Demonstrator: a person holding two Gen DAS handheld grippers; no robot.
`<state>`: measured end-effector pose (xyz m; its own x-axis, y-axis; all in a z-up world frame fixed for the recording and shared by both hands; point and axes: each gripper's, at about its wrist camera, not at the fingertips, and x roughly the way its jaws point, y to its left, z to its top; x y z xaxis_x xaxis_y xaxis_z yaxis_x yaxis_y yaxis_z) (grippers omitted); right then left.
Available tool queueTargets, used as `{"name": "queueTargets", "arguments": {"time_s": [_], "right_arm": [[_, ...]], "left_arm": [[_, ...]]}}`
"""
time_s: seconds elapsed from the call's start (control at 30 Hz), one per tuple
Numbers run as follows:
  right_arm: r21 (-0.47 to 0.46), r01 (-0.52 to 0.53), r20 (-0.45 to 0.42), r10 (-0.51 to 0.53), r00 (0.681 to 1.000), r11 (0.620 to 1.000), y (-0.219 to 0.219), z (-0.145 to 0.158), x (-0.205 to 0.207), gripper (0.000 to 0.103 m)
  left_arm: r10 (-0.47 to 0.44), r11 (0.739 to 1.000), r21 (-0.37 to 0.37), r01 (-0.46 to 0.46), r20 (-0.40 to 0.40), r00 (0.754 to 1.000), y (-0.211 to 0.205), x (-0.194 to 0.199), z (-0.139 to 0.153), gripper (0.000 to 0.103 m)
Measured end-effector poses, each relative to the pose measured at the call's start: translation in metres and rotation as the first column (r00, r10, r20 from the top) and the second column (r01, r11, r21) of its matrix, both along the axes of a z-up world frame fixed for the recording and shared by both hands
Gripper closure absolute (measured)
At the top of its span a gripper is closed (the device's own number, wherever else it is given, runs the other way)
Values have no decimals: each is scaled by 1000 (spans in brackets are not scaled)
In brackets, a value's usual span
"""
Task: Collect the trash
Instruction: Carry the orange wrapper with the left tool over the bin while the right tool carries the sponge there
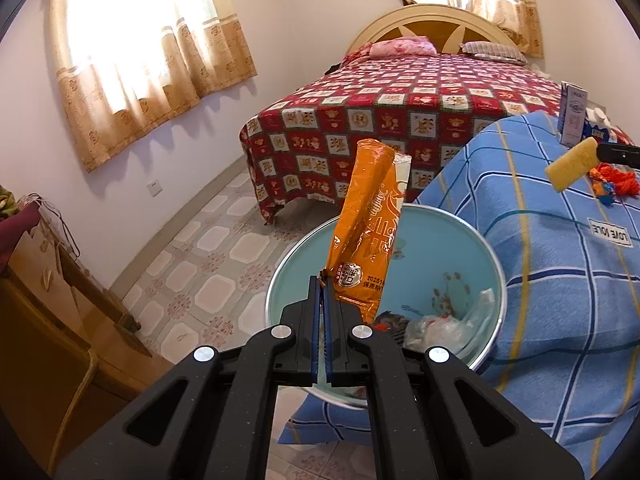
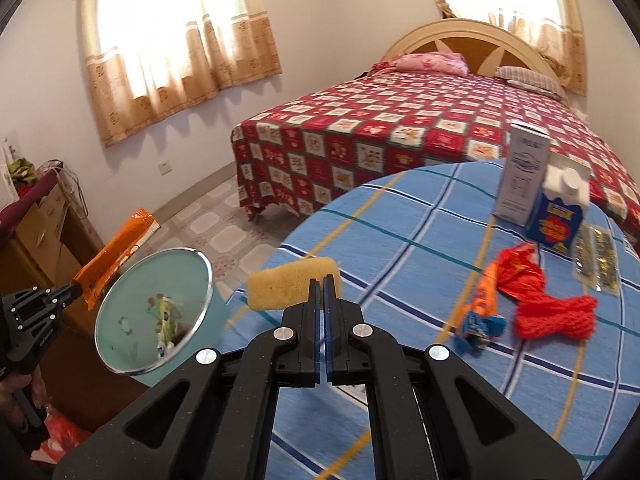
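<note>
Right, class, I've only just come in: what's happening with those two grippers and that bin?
A person is clearing rubbish from a table draped in a blue checked cloth. The left gripper, jaws shut, pinches a long orange plastic wrapper over the round pale-blue bin, which already holds scraps. The right gripper, jaws shut, holds a yellow sponge-like block above the table edge. A red net bag, a small orange-and-blue packet and two cartons remain on the cloth.

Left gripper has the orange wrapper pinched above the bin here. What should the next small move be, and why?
Probably open the left gripper and let the orange wrapper drop. It is pinched by its lower corner and stands over the mouth of the teal bin, which already holds other trash. The right gripper, shut on the yellow sponge, is over the table edge, beside the bin, and looks next in line.
</note>
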<state>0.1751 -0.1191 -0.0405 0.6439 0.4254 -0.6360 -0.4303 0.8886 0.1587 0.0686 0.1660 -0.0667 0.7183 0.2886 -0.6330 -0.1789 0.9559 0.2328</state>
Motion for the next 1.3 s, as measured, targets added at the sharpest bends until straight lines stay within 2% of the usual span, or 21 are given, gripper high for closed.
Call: {"name": "queueTargets", "arguments": {"time_s": [0.77, 1.3], "right_arm": [[-19, -133, -31, 132, 991, 991, 75, -12, 6, 100], [-22, -188, -41, 187, 981, 982, 101, -16, 2, 100]], "left_arm": [[74, 997, 20, -73, -35, 997, 32, -12, -5, 102], [87, 996, 25, -86, -53, 995, 38, -12, -9, 102]]}}
